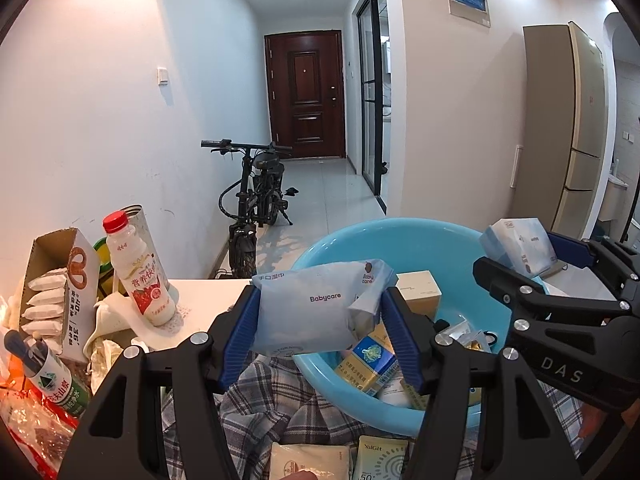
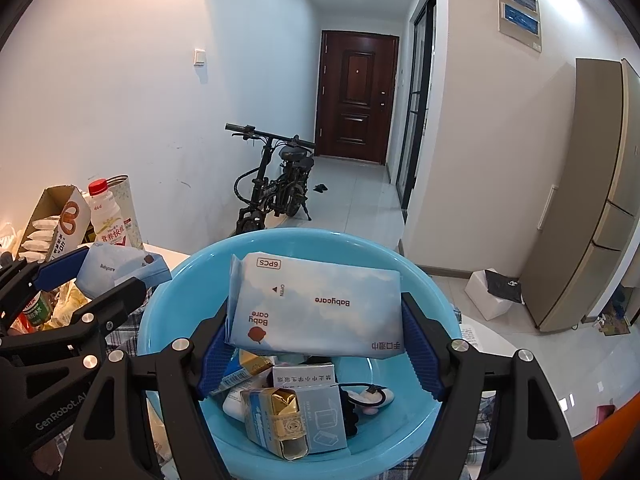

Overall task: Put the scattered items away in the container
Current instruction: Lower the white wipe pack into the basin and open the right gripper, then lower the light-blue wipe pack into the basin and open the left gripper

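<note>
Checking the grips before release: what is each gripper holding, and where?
Each holds a Babycare wipes pack by its two short ends: left gripper its wipes pack, right gripper its larger pack.

Home, apartment entry hallway. Dark wooden front door (image 1: pixel 304 94) at the corridor's far end; electric bike (image 1: pixel 256 196) parked by the wall nearer than the door; glass sliding door (image 1: pixel 372 100) right of the door; tall fridge (image 1: pixel 576 128) further right; tiled floor, recessed ceiling lights.
</note>
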Demonstrator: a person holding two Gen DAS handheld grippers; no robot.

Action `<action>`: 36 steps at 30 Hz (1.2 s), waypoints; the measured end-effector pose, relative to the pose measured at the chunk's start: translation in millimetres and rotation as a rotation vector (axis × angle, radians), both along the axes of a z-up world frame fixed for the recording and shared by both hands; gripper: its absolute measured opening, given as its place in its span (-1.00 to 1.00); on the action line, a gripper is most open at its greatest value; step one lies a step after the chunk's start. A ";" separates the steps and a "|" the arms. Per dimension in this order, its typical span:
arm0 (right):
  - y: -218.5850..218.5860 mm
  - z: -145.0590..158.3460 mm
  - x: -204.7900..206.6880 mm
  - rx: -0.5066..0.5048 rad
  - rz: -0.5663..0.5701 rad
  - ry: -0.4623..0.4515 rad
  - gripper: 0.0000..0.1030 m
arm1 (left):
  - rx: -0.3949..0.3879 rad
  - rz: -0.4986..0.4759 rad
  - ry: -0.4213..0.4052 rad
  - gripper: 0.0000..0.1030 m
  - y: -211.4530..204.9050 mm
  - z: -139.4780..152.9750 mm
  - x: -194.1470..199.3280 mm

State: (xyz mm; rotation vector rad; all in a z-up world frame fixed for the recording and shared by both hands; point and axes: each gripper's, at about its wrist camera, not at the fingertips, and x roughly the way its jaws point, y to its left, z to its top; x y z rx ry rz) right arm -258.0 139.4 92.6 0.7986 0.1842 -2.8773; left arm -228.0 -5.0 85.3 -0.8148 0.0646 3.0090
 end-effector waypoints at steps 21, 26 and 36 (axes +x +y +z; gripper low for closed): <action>6.5 0.5 -0.1 0.018 -0.023 0.007 0.98 | 0.006 0.003 0.012 0.19 -0.7 5.6 4.2; 23.7 10.4 5.1 -0.007 -0.065 0.037 1.00 | 0.008 -0.002 0.013 0.20 -0.7 5.5 4.1; 57.1 37.9 20.3 -0.081 -0.135 0.112 1.00 | -0.007 -0.018 0.018 0.20 4.6 4.3 5.4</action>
